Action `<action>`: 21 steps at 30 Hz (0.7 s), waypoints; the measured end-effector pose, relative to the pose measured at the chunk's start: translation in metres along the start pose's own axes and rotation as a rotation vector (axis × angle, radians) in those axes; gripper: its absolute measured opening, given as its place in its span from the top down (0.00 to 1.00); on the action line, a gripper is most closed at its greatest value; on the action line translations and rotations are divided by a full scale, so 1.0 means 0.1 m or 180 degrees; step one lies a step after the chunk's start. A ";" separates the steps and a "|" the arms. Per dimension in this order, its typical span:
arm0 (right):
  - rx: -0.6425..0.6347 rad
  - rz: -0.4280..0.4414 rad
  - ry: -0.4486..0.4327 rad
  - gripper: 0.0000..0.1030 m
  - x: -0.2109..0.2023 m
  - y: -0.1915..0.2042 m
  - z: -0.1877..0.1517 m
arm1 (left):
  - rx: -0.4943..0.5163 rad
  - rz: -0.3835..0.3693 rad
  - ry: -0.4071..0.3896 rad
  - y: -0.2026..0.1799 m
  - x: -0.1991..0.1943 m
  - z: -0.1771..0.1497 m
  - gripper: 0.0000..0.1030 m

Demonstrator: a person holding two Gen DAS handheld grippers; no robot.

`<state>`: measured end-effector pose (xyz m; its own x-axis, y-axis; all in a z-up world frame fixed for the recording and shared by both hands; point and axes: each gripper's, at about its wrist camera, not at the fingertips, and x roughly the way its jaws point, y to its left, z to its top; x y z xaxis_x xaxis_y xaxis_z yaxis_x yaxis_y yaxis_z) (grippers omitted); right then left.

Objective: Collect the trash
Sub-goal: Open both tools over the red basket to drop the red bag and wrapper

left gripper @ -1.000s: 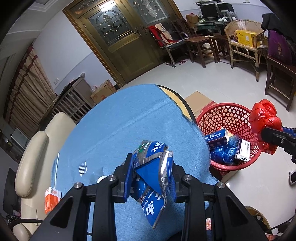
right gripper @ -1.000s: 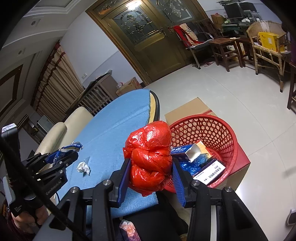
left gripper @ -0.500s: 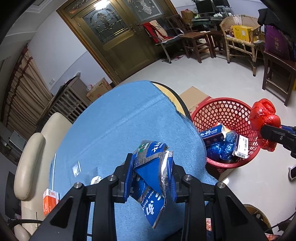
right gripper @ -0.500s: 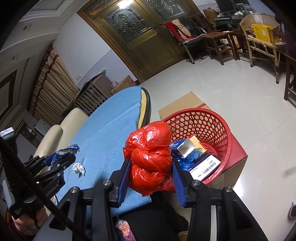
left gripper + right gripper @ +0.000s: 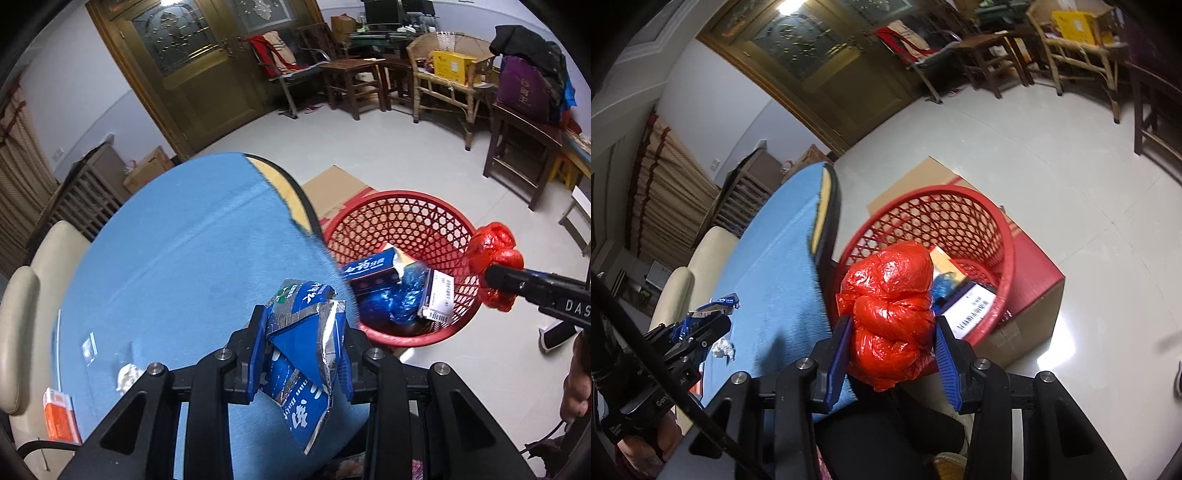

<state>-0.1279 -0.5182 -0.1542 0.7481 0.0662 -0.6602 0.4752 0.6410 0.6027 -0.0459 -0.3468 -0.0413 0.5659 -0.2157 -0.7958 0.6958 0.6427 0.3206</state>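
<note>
My left gripper (image 5: pixel 300 328) is shut on a crumpled blue carton (image 5: pixel 304 343), held above the blue table's (image 5: pixel 177 258) right edge. My right gripper (image 5: pixel 892 332) is shut on a crumpled red plastic bag (image 5: pixel 890 310), held just over the near rim of the red mesh basket (image 5: pixel 938 218). The bag also shows in the left wrist view (image 5: pixel 495 262) at the basket's (image 5: pixel 399 221) right rim. The basket holds a blue box (image 5: pixel 369 271), a blue bag and a white-labelled box. A crumpled white paper (image 5: pixel 127 374) and an orange box (image 5: pixel 59 417) lie on the table.
The basket stands on a cardboard box (image 5: pixel 1030 295) on the tiled floor beside the table. A cream chair (image 5: pixel 22 314) stands at the table's left. Wooden chairs (image 5: pixel 354 81) and a rattan bench (image 5: pixel 454 81) stand at the back.
Both grippers have moved closer to the basket with their loads still held. The red bag now hangs over the basket's near rim.
</note>
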 end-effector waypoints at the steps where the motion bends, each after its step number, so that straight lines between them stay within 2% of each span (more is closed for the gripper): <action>1: 0.0021 -0.0006 0.0018 0.55 0.01 -0.03 0.00 | 0.0011 -0.0007 0.0004 -0.02 0.02 0.03 0.65; 9: 0.0059 -0.0024 -0.0017 0.54 0.04 -0.05 0.10 | 0.0068 -0.0184 -0.0103 -0.13 0.09 0.35 0.65; 10: 0.0067 -0.0021 -0.0029 0.53 0.04 -0.05 0.13 | 0.0072 -0.0250 -0.0110 -0.15 0.10 0.39 0.62; 12: 0.0121 -0.0014 -0.0039 0.48 0.04 -0.06 0.19 | 0.0046 -0.0341 -0.0142 -0.15 0.09 0.44 0.46; 13: 0.0163 0.0022 -0.0035 0.42 0.04 -0.07 0.21 | 0.0015 -0.0371 -0.0180 -0.15 0.07 0.47 0.35; 16: 0.0239 0.0070 -0.0054 0.37 0.02 -0.07 0.27 | -0.0006 -0.0388 -0.0259 -0.14 0.02 0.48 0.32; 21: 0.0181 0.0088 -0.0148 0.37 -0.08 -0.04 0.28 | 0.0010 -0.0272 -0.0280 -0.08 -0.06 0.39 0.32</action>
<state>-0.1225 -0.5429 -0.1388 0.7815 0.0468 -0.6222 0.4786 0.5949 0.6458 -0.0381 -0.3792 -0.0193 0.5409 -0.3335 -0.7722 0.7446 0.6168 0.2551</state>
